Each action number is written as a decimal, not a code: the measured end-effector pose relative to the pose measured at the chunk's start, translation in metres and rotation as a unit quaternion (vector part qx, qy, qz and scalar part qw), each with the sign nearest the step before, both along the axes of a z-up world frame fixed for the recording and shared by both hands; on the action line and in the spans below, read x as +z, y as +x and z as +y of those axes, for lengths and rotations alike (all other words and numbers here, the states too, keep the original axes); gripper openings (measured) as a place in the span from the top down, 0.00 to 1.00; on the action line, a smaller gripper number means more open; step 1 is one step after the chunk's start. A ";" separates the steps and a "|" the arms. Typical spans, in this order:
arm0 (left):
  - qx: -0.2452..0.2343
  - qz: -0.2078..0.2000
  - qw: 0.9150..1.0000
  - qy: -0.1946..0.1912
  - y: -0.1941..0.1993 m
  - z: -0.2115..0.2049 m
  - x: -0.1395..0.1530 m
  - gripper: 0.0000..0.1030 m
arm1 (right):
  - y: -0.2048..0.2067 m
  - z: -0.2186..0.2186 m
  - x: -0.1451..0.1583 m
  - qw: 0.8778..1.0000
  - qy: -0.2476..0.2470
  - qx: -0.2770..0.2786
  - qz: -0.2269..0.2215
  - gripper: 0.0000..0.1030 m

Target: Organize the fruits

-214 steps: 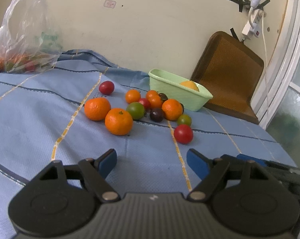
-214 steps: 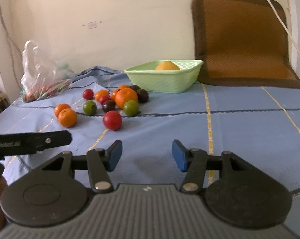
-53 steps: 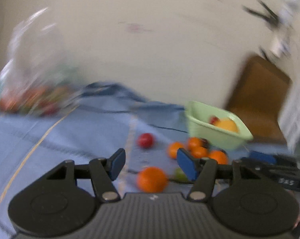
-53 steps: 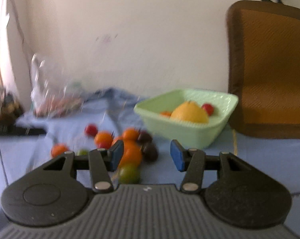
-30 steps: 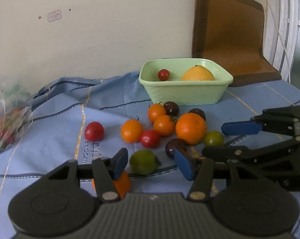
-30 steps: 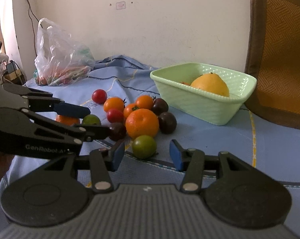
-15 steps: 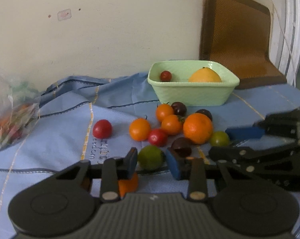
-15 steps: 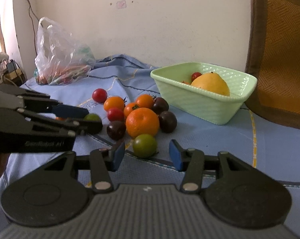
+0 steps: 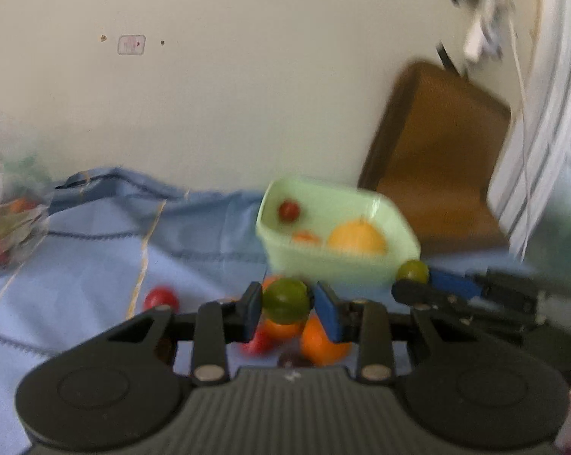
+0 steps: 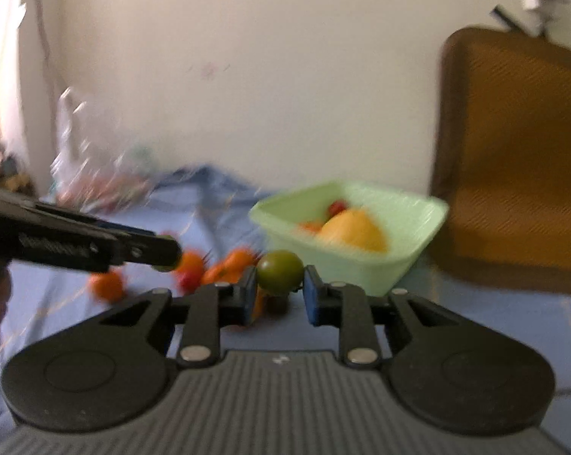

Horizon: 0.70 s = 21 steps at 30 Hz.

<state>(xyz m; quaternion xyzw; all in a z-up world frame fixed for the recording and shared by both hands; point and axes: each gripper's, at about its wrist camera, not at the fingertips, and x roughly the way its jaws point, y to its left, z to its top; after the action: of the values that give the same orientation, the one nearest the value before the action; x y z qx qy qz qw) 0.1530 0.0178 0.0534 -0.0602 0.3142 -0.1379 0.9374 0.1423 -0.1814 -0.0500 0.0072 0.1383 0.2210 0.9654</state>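
Note:
My left gripper (image 9: 287, 305) is shut on a green tomato (image 9: 285, 300), held just above the loose fruit. In the right wrist view my right gripper (image 10: 278, 288) has its jaws closing, the blue pads pressing a second green tomato (image 10: 280, 268). That gripper (image 9: 412, 278) also shows at the right of the left wrist view, close to the pale green basket (image 9: 334, 261). The basket holds a large yellow-orange fruit (image 9: 355, 237), a red tomato (image 9: 288, 210) and a small orange one. Orange and red fruits (image 10: 228, 265) lie on the blue cloth below both grippers.
A plastic bag of produce (image 9: 8, 223) sits at the far left on the blue cloth (image 9: 77, 265). A brown cushion (image 9: 437, 159) leans on the wall behind the basket. A lone red tomato (image 9: 160, 297) lies left of the pile.
Both grippers have closed on a green tomato each and lifted it off the cloth. Both views are now blurred by motion, with the basket nearer.

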 end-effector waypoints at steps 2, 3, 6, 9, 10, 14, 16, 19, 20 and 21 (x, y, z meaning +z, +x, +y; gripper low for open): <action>0.007 -0.002 1.000 -0.025 0.021 -0.001 0.007 0.70 | 0.014 -0.010 0.006 1.000 0.017 -0.020 -0.009 0.72; 0.011 -0.003 0.999 -0.030 0.031 -0.003 0.008 0.70 | 0.022 -0.014 0.009 0.999 0.020 -0.032 -0.015 0.72; 0.019 0.012 0.998 -0.050 0.065 -0.008 0.005 0.70 | 0.047 -0.027 0.011 0.998 0.029 -0.058 -0.016 0.72; 0.026 0.022 0.998 -0.044 0.088 -0.016 -0.005 0.70 | 0.077 -0.037 0.008 0.996 0.036 -0.076 0.000 0.72; 0.028 0.024 0.998 -0.041 0.095 -0.018 -0.009 0.70 | 0.085 -0.042 0.007 0.996 0.038 -0.080 0.005 0.72; 0.034 0.040 0.998 -0.040 0.116 -0.024 -0.023 0.70 | 0.109 -0.053 -0.005 0.994 0.050 -0.098 0.023 0.72; 0.030 0.040 0.998 -0.038 0.120 -0.028 -0.029 0.70 | 0.115 -0.057 -0.009 0.993 0.056 -0.097 0.035 0.72; 0.032 0.041 0.998 -0.027 0.125 -0.033 -0.036 0.69 | 0.115 -0.055 -0.011 0.994 0.046 -0.097 0.028 0.70; 0.035 0.044 0.998 -0.026 0.126 -0.034 -0.038 0.69 | 0.115 -0.054 -0.011 0.994 0.044 -0.097 0.025 0.69; 0.042 0.045 0.998 -0.024 0.127 -0.034 -0.040 0.69 | 0.114 -0.053 -0.012 0.994 0.041 -0.096 0.022 0.69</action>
<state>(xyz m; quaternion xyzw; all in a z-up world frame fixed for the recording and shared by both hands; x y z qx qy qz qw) 0.2797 -0.0161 0.0129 -0.1018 0.3499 -0.1034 0.9255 0.2562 -0.2342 -0.0619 0.0654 0.1489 0.1323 0.9778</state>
